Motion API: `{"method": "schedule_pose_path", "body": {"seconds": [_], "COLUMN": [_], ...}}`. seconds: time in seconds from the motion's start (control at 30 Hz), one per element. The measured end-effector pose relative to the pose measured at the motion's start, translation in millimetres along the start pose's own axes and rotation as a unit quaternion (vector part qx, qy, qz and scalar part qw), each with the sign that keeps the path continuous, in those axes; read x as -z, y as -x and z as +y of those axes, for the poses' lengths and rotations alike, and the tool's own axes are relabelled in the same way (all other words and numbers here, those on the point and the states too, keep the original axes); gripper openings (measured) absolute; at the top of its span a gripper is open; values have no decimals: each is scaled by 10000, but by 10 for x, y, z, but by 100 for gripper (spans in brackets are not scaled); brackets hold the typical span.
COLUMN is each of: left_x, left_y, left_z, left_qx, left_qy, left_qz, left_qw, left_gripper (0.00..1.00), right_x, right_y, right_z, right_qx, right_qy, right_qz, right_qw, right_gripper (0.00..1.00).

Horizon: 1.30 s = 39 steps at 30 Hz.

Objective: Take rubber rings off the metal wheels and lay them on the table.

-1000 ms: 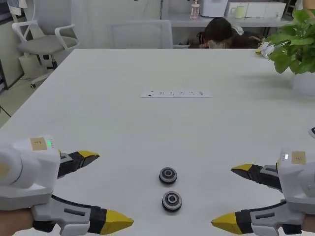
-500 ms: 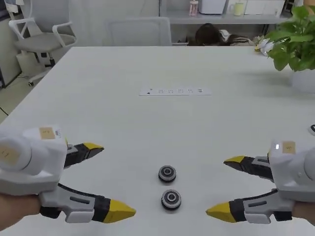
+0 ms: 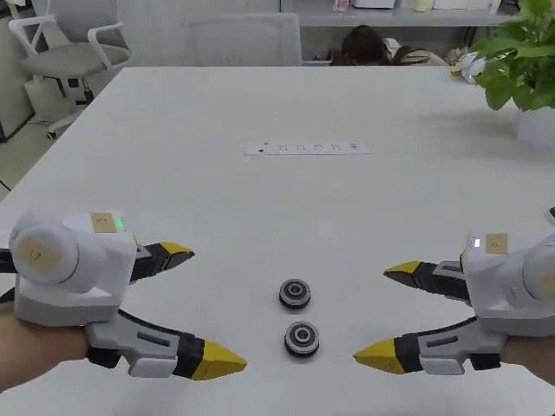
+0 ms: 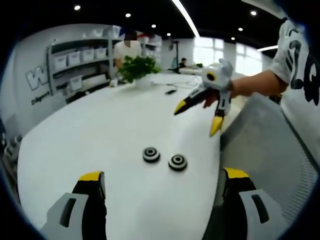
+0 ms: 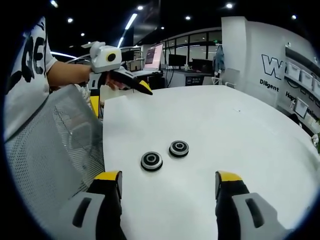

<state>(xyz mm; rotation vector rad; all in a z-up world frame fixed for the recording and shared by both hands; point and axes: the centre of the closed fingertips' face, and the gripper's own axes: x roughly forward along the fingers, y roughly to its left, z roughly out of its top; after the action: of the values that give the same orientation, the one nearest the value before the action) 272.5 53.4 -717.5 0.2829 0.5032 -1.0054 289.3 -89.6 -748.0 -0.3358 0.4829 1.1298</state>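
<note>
Two small metal wheels with black rubber rings lie flat on the white table, one behind the other: the far wheel (image 3: 295, 293) and the near wheel (image 3: 302, 339). My left gripper (image 3: 201, 308) hovers open to their left, yellow-tipped jaws spread wide. My right gripper (image 3: 388, 314) hovers open to their right, facing it. From the left gripper view the far wheel (image 4: 151, 154) and the near wheel (image 4: 177, 162) lie ahead of my left gripper (image 4: 162, 176). In the right gripper view the near wheel (image 5: 151, 161) and the far wheel (image 5: 178, 148) lie ahead of my right gripper (image 5: 167, 177).
A white power strip (image 3: 309, 148) lies flat farther back on the table (image 3: 217, 191). A potted plant (image 3: 523, 61) stands at the far right corner. Office chairs (image 3: 61, 61) stand beyond the far edge, where a person sits bent low.
Both grippers have crept inward toward the wheels and stay open. The head camera has tilted down a little. The wheels have not moved.
</note>
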Motion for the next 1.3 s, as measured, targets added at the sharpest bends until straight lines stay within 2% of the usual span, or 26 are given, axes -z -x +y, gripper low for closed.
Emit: {"method": "schedule_pose_path", "body": {"seconds": [0.13,0.8,1.3], "left_x": [-15,22,63], "left_y": [-38,-192,-359], "left_z": [-22,10,-18], "left_qx": [76,292,525], "left_qy": [-3,-26,-75], "left_qz": [-12,68,169], "left_qw": [10000,9995,9984], "left_gripper": [98,95,89], "right_x": [12,69,50], "right_y": [-26,-205,-353], "right_z": [-5,-52,2], "right_qx": [-37,-216,-470], "right_qy": [0,-143,-2], "right_qz": [10,94,86], "right_qw": [10000,9996,9989], "right_gripper": [73,71,65]}}
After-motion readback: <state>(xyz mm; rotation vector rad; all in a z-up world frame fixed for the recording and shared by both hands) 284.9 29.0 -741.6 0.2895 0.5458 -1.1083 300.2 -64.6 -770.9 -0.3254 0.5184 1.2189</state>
